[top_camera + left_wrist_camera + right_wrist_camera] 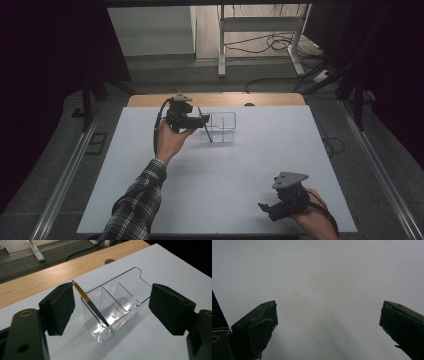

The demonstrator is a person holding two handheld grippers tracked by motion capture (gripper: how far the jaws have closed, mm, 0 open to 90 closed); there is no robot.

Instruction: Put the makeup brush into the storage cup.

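Pencil stands tilted in the near end compartment of our clear organizer, its top leaning just beside one pad of our left gripper, whose jaws stand wide and grip nothing. We judge the drop done; next we draw that hand back without knocking the pencil. The organizer sits near the table's far edge, left of middle, with bare table all around. Our right gripper waits spread and empty by the near right corner.
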